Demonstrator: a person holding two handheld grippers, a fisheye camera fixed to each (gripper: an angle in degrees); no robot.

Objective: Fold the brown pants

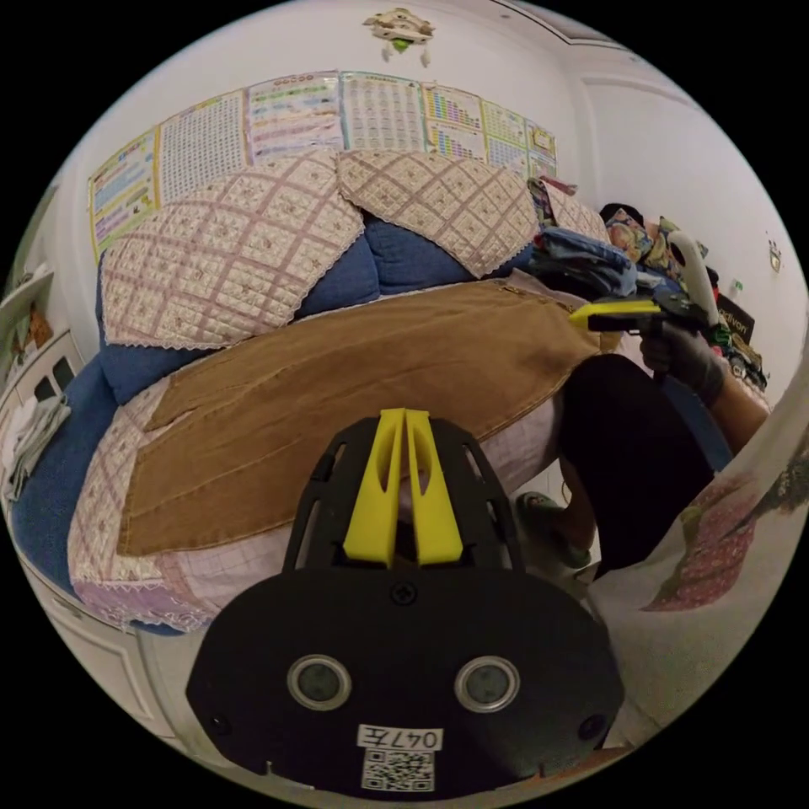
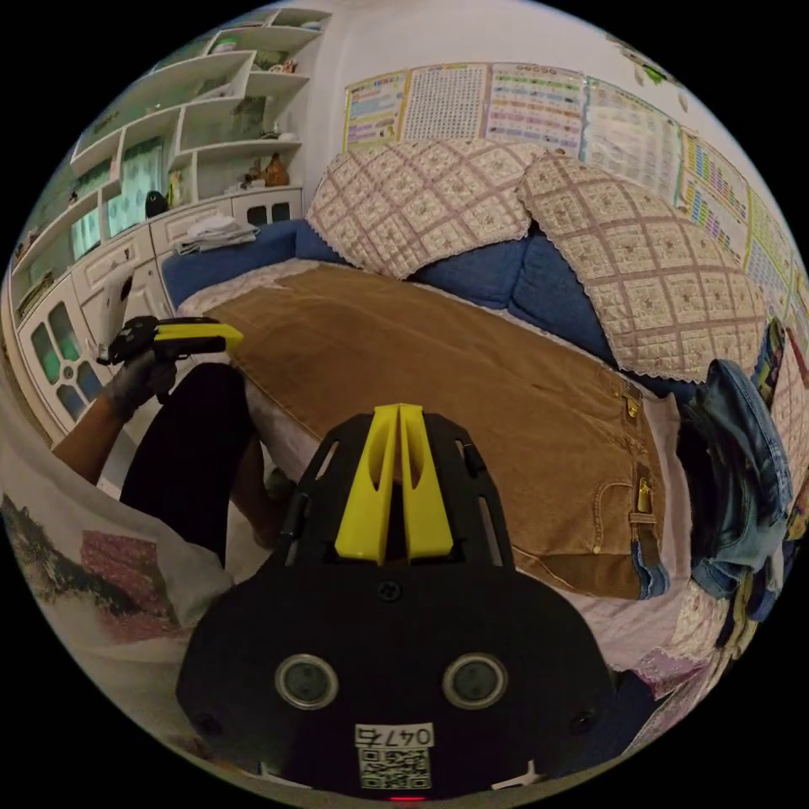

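Lying along a blue sofa (image 2: 497, 274) with quilted covers, brown pants (image 2: 455, 379) already halved leg on leg, waistband at the right end; next fold likely calling for a grip at each end. Hovering just off the near edge, left tongs (image 1: 403, 415) and right tongs (image 2: 399, 410), both pressed together, holding nothing. Hanging on the far wall, charts (image 1: 379, 109), print too small for reading

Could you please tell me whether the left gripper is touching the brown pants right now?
Apart. In the right gripper view, the left gripper hangs shut just off the pants' hem end, held in front of the sofa edge.
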